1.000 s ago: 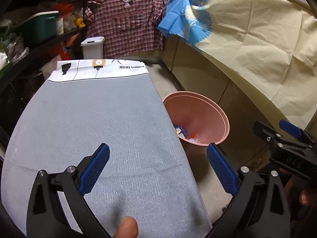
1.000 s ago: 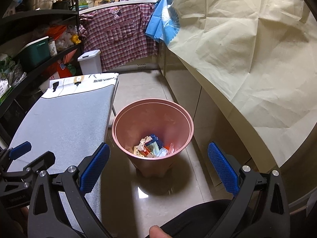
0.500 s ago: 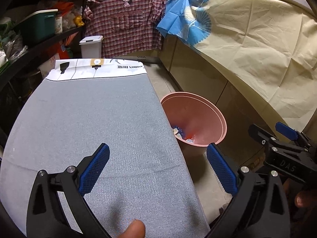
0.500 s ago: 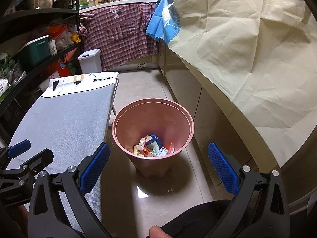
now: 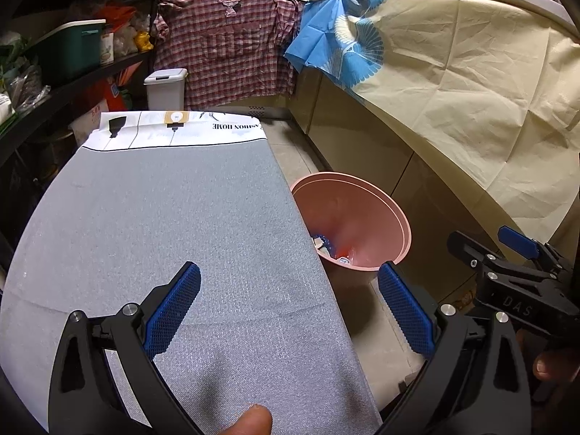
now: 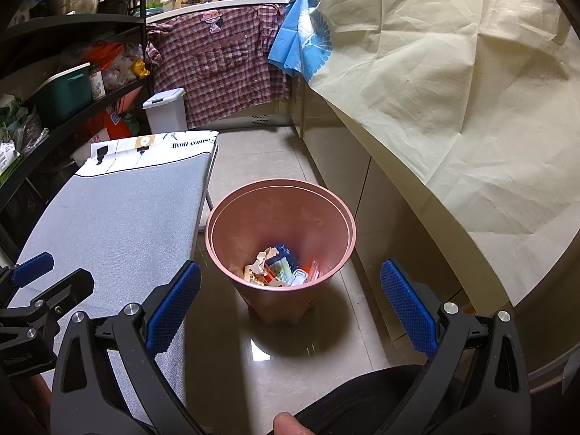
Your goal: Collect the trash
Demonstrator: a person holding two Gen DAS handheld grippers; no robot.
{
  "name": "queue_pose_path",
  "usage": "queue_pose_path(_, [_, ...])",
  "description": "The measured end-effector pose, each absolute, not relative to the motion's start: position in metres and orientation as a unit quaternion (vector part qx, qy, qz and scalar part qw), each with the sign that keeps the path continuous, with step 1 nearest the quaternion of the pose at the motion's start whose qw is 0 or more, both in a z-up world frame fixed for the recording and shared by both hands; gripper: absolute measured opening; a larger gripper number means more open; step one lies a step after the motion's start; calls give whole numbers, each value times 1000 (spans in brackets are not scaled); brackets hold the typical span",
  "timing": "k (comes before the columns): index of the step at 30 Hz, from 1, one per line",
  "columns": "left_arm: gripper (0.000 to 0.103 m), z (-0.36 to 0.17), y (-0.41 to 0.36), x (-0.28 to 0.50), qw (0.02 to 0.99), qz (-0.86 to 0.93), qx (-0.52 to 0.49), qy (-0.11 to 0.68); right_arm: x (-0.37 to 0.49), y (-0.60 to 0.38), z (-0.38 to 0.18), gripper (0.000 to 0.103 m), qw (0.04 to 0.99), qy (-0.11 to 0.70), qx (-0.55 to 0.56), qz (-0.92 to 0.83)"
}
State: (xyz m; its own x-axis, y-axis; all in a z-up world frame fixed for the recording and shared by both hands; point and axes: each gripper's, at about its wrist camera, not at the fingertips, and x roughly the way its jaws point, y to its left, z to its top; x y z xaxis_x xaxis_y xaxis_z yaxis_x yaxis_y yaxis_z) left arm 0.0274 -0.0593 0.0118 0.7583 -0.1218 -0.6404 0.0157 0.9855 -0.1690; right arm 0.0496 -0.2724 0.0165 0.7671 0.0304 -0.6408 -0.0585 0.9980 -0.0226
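Trash (image 6: pixel 277 266) lies at the bottom of the pink bin (image 6: pixel 217 217): crumpled paper, a blue packet and some red and white wrappers, all well below the rim. The bin stands on the tiled floor (image 6: pixel 253 166), just right of the grey ironing board (image 5: pixel 163 217) and left of the cabinet draped in a cream sheet (image 6: pixel 453 90).

The right gripper (image 6: pixel 290 301) hangs above the bin with its jaws spread wide and nothing between them. The left gripper (image 5: pixel 288 302) is likewise released and empty, held over the near part of the board. No loose scrap shows on the board's surface or on the visible floor around the bin.

Judging from that, the collecting looks finished or nearly so, with both tools free after a drop. The next move calls for a look around for anything left, perhaps beyond what these views cover. If a piece turns up, a gripper must come down over it, close on it, and carry it above the bin's rim before letting go.
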Motion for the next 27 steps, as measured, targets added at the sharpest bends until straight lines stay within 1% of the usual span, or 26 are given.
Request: queue_pose_path(27, [95,15,-60,25,937,-37,-74,341,49,-272,17,98,940,340,-20,23])
